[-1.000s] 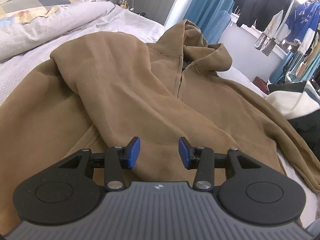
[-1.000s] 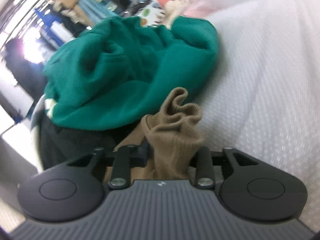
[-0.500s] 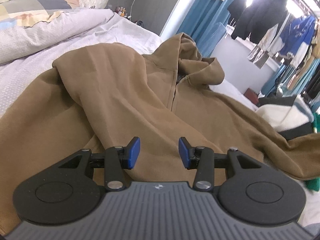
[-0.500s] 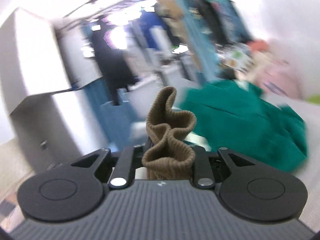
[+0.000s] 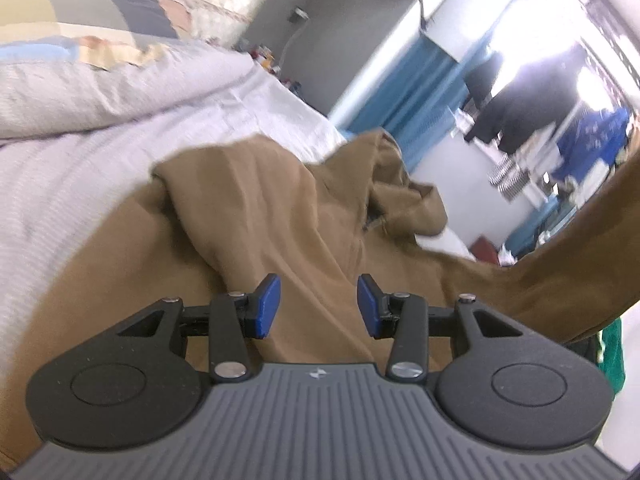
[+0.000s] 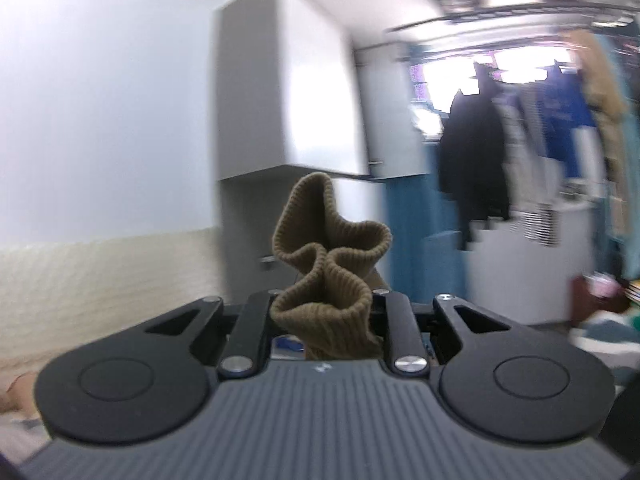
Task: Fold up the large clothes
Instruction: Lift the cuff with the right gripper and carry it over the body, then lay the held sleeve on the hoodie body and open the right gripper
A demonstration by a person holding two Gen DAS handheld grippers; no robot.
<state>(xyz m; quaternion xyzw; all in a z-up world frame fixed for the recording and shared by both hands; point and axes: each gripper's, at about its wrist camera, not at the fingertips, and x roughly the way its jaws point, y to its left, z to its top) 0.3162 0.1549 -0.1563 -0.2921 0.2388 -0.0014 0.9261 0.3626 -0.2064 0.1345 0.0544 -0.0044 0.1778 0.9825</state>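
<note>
A brown zip hoodie lies spread on the bed with its hood toward the far side. My left gripper hovers just over its body, blue pads apart, nothing pinched between them. One sleeve rises off the bed at the right edge of the left wrist view. In the right wrist view the ribbed brown cuff of that sleeve bunches up out of my right gripper, which is shut on it and held up in the air, pointing level across the room.
A patterned pillow and white duvet lie at the far left of the bedsheet. A green garment sits at the bed's right. Blue curtains, a grey cabinet and hanging clothes stand beyond the bed.
My right gripper swung up from the bed beside the green garment with the cuff in it and now faces the room. The sleeve has lifted. My left gripper rose slightly and tilted.
</note>
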